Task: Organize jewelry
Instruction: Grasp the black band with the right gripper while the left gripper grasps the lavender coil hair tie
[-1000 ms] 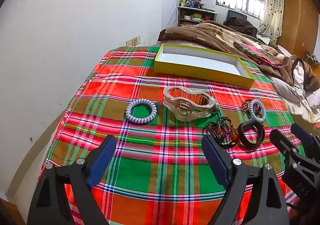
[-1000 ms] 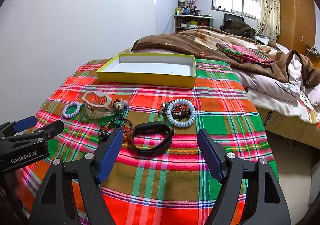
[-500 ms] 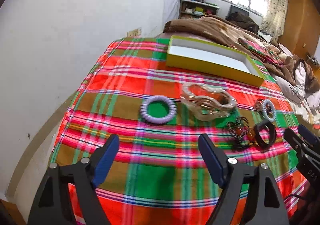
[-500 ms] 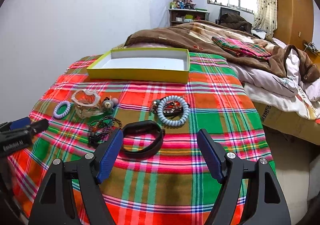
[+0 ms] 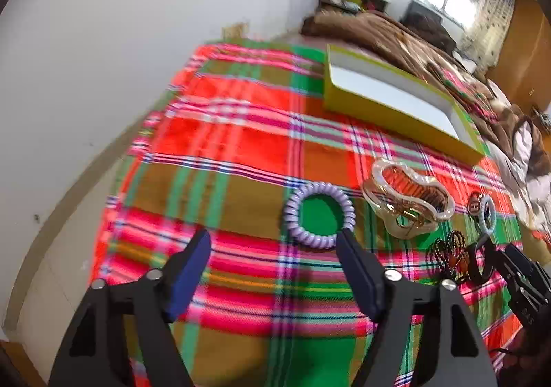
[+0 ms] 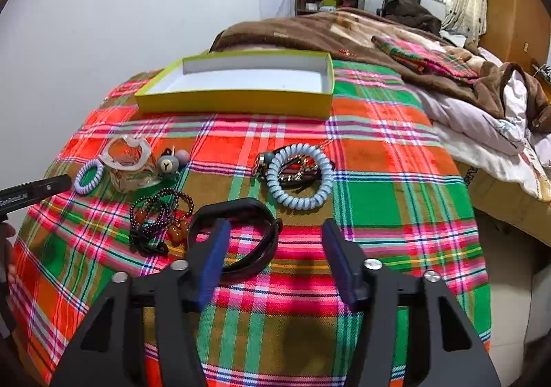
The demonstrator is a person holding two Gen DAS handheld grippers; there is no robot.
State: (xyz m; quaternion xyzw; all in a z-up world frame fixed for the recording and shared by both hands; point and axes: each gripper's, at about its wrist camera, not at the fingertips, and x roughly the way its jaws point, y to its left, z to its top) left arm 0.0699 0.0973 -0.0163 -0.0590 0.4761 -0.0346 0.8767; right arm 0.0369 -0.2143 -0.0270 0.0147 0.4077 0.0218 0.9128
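left gripper (image 5: 273,264) hangs wide open and empty, its right finger tip just short of the purple coil tie (image 5: 318,214), which lies flat with no long axis, left of the clear claw clip (image 5: 406,202). right gripper (image 6: 273,257), likewise spread and empty, straddles the black band (image 6: 237,238), long axis left-right. judged: first pick; next, centre, close, carry to the far yellow box (image 6: 237,101).

1. Bare plaid cloth (image 5: 241,145) left of the purple coil tie (image 5: 319,213), toward the wall.
2. Crowded to its right: clear claw clip (image 5: 406,201) just beside.
3. Open strip before the yellow box (image 6: 237,101) (walls low).
4. Bare cloth right of the blue coil tie (image 6: 299,180).
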